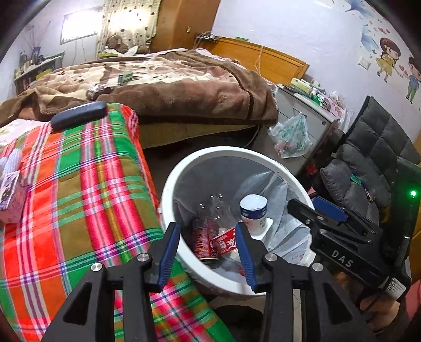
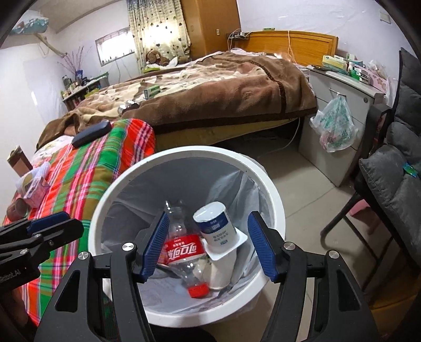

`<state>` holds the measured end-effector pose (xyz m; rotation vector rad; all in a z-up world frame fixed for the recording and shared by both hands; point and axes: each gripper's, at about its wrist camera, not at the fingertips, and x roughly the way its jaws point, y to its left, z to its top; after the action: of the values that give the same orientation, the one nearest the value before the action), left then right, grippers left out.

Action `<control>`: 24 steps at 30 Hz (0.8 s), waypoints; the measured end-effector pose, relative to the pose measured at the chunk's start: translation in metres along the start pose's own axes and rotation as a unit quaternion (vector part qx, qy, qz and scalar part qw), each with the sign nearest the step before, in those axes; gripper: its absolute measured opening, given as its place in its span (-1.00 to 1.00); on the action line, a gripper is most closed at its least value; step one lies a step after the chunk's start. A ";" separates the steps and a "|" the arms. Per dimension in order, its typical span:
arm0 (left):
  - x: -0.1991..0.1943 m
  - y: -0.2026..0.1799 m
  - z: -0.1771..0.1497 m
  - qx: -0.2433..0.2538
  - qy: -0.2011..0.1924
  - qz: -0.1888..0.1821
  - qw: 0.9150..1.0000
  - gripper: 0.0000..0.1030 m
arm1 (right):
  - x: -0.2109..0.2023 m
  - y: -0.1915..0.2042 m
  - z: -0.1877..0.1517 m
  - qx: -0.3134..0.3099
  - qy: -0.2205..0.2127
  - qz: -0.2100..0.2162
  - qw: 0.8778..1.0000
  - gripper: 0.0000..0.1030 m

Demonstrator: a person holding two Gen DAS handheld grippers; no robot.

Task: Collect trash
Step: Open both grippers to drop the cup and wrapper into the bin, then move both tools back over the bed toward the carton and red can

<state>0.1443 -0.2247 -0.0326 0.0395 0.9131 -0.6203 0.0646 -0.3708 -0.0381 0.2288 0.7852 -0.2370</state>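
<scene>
A brown blanket (image 2: 223, 86) covers the bed (image 2: 294, 39), with a plaid quilt (image 1: 86, 189) at its foot and a dark case (image 1: 79, 115) on that. A teddy bear (image 2: 155, 56) sits by the curtain (image 2: 158, 23). A plastic bag (image 2: 335, 126) hangs from the grey cabinet (image 2: 339, 110), near a padded chair (image 2: 389, 168).

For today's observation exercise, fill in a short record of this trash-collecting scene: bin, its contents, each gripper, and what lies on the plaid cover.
bin: white bin with a clear liner, on the floor beside the plaid cover
contents: cola bottle, white cup, red can
left gripper: open, empty, over the bin
right gripper: open, empty, over the bin
on the cover: dark case, small boxes
</scene>
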 end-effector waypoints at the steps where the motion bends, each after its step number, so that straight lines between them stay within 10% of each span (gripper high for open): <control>1: -0.002 0.002 -0.001 -0.001 -0.001 0.001 1.000 -0.15 | 0.000 0.001 0.001 0.001 -0.001 -0.001 1.000 0.24; 24: -0.081 0.093 -0.035 -0.074 -0.060 0.077 0.992 -0.08 | -0.012 0.069 -0.006 -0.048 -0.017 0.062 0.997 0.24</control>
<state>0.1308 -0.0983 -0.0141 -0.0591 0.8290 -0.4052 0.0729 -0.3017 -0.0255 0.1819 0.7429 -0.0864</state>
